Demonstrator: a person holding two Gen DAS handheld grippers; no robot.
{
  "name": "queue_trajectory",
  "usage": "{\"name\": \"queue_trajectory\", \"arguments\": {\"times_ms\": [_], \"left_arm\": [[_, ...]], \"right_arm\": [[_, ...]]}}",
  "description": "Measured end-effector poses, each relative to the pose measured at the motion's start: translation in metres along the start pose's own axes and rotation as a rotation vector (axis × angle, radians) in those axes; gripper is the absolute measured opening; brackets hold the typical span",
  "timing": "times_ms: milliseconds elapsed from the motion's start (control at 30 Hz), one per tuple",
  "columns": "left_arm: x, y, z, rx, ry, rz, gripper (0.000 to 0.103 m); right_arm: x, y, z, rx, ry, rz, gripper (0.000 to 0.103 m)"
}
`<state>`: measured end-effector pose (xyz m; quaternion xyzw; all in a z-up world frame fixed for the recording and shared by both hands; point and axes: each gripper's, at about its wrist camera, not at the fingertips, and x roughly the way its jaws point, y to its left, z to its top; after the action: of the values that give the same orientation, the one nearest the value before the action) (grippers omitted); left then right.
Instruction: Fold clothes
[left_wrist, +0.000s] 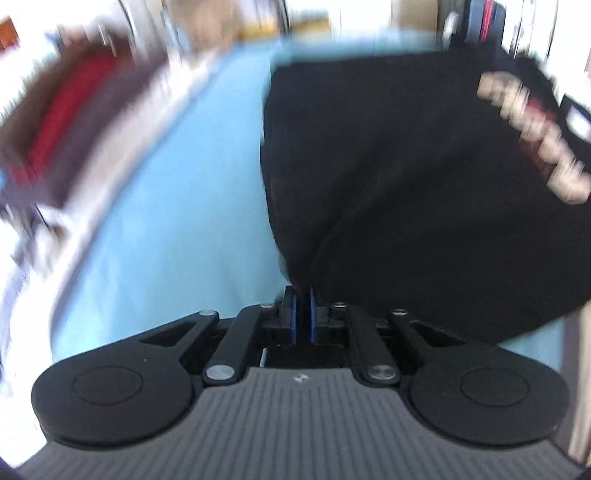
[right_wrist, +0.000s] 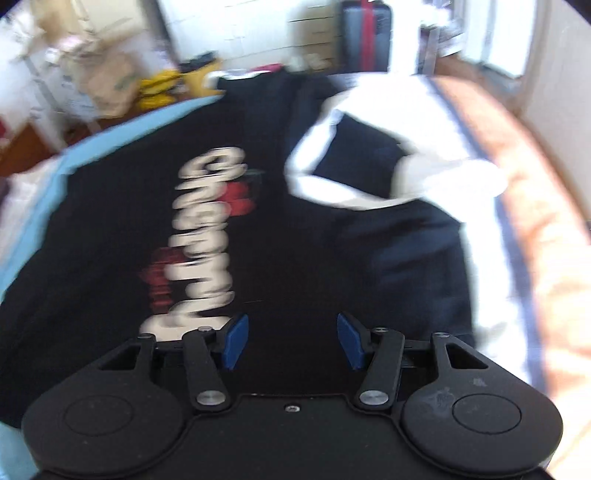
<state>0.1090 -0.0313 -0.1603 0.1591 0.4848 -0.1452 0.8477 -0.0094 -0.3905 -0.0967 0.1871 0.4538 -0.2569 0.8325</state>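
Observation:
A black T-shirt (left_wrist: 388, 166) with cream lettering and red marks lies spread on a light blue sheet (left_wrist: 177, 229). In the left wrist view my left gripper (left_wrist: 303, 295) is shut, with a fold at the shirt's near edge pinched between its blue pads. In the right wrist view the same T-shirt (right_wrist: 103, 221) fills the middle, its print (right_wrist: 207, 236) running away from me. My right gripper (right_wrist: 291, 328) hovers over the shirt's near part, jaws open, with nothing gripped. Both views are blurred.
A white and dark navy garment (right_wrist: 354, 158) lies bunched to the right of the T-shirt. An orange-brown cover (right_wrist: 546, 240) runs along the right edge. Bags and clutter (right_wrist: 110, 81) stand beyond the sheet's far left. A red and brown object (left_wrist: 66, 122) sits off the sheet's left.

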Motion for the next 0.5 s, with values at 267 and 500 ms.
{"name": "queue_trajectory", "arguments": {"times_ms": [267,500], "left_arm": [[-0.031,0.016,0.012,-0.043,-0.202,-0.088,0.054],[-0.032,-0.010,0.011,0.081,-0.152,-0.218,0.072]], "right_arm": [[-0.026,-0.049,0.006,0.084,-0.031,0.062,0.066],[-0.044,-0.106,-0.009,-0.038,0.136,0.179,0.066]]}}
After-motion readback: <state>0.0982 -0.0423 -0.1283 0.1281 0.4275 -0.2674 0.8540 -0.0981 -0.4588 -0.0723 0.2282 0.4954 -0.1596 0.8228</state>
